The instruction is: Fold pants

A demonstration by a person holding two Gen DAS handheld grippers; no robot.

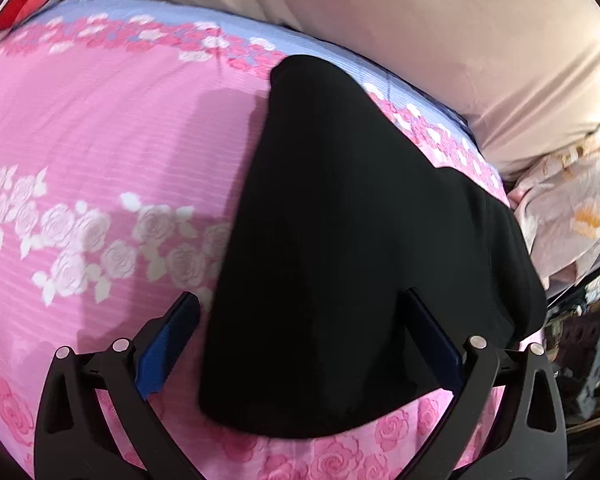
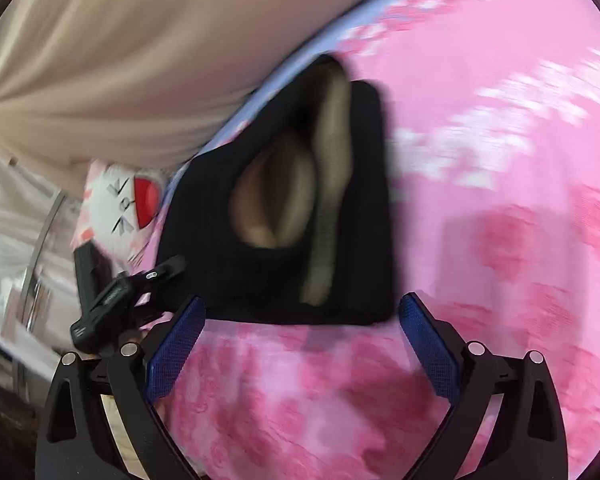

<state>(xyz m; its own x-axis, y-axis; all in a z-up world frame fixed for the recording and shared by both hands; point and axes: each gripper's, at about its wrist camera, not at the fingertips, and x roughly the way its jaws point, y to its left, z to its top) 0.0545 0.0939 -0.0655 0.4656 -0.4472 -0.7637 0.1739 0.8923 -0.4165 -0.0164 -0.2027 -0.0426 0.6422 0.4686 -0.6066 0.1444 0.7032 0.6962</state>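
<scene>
- Left gripper (image 1: pixel 300 336): its fingers are standing spread wide, blue pads (image 1: pixel 162 356) facing inward; the near end of the black pants (image 1: pixel 340 240) is lying between and below them, with neither pad visibly pressing the cloth.
- Right gripper (image 2: pixel 302 334): its fingers are likewise standing spread wide, gripping nothing; the near edge of the pants (image 2: pixel 268 264) is lying just past the fingertips.
- Pants: they are lying as a folded black bundle on the pink rose-print bedsheet (image 1: pixel 100 140), stretching away toward the sheet's blue far border; in the right wrist view, tan lining (image 2: pixel 284 196) is showing in the open end. That view is motion-blurred.
- Left gripper as seen in the right wrist view (image 2: pixel 112 300): it is sitting at the pants' left edge.
- Beyond the sheet: a beige curtain (image 1: pixel 420 12) is hanging behind; a white-and-red cartoon-print pillow (image 2: pixel 134 196) is lying beside the pants' far left side.
</scene>
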